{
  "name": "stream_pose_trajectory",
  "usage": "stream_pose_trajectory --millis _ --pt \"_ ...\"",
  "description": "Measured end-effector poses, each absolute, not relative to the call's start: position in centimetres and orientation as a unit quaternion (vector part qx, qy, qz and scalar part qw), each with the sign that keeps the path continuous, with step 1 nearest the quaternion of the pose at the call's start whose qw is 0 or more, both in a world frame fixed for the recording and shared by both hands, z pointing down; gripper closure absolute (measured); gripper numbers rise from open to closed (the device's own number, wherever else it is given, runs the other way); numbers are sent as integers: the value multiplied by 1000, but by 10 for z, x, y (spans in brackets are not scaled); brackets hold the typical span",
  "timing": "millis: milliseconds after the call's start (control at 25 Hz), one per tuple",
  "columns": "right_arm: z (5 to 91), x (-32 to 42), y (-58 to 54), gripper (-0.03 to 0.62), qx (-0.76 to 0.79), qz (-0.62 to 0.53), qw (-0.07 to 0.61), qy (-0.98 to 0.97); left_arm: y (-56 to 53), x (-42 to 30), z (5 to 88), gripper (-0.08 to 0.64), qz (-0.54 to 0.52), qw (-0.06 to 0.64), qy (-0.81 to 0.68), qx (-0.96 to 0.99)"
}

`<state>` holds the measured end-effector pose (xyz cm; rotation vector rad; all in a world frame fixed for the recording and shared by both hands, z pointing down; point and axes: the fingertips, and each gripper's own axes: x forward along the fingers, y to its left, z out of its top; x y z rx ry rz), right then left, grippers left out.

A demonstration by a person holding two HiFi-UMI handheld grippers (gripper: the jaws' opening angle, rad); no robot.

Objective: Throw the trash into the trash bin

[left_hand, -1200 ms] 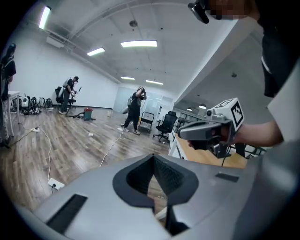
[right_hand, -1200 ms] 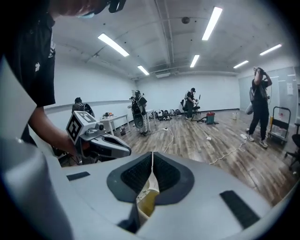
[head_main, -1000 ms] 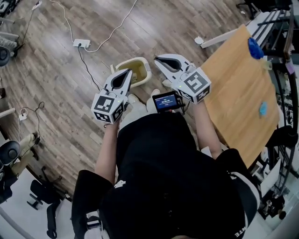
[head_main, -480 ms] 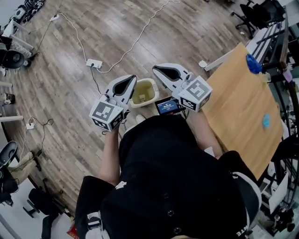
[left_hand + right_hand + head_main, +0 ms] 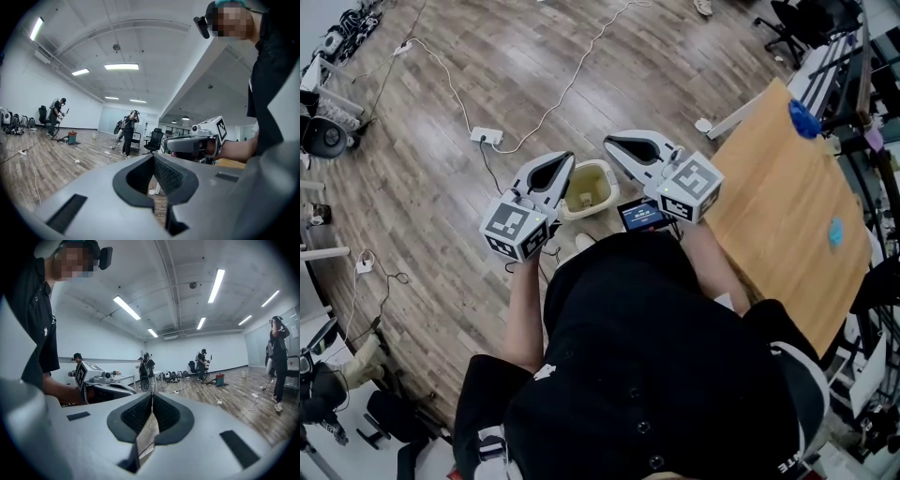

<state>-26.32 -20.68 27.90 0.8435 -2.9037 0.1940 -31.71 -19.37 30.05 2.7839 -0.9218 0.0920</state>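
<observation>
The beige trash bin (image 5: pixel 588 187) stands on the wooden floor in front of the person; in the head view it lies between and beneath both grippers. My left gripper (image 5: pixel 565 160) is held level above the bin's left side, shut and empty. My right gripper (image 5: pixel 610 143) hovers past the bin's right side, its tips together with nothing in them. In the left gripper view the left gripper (image 5: pixel 153 157) points into the room, with the right gripper (image 5: pixel 194 142) beside it. The right gripper (image 5: pixel 152 395) sees the left gripper (image 5: pixel 104 383) likewise. Two blue items (image 5: pixel 802 118) (image 5: pixel 835 232) lie on the wooden table (image 5: pixel 773 197).
A small lit screen (image 5: pixel 640 214) hangs at the person's chest. A power strip (image 5: pixel 485 137) and white cables (image 5: pixel 572 75) lie on the floor beyond the bin. Racks and chairs crowd the right edge (image 5: pixel 872 122). Other people (image 5: pixel 126 133) work farther off.
Both grippers have risen and levelled out over the last second. The head view has shifted, so the bin now shows between the two grippers rather than behind the left one.
</observation>
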Motion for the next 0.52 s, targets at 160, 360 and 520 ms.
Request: stream_pose_trajectory --millis 160,360,520 --pt "279 -260 -207 588 281 64 58 -956 -197 -313 300 554 29 107 -306 946" --pt "278 -251 -215 588 289 68 56 -953 -203 -305 300 554 35 108 -297 948" --pt "282 -244 -222 588 296 71 54 -951 -210 -303 304 554 34 116 -295 948"
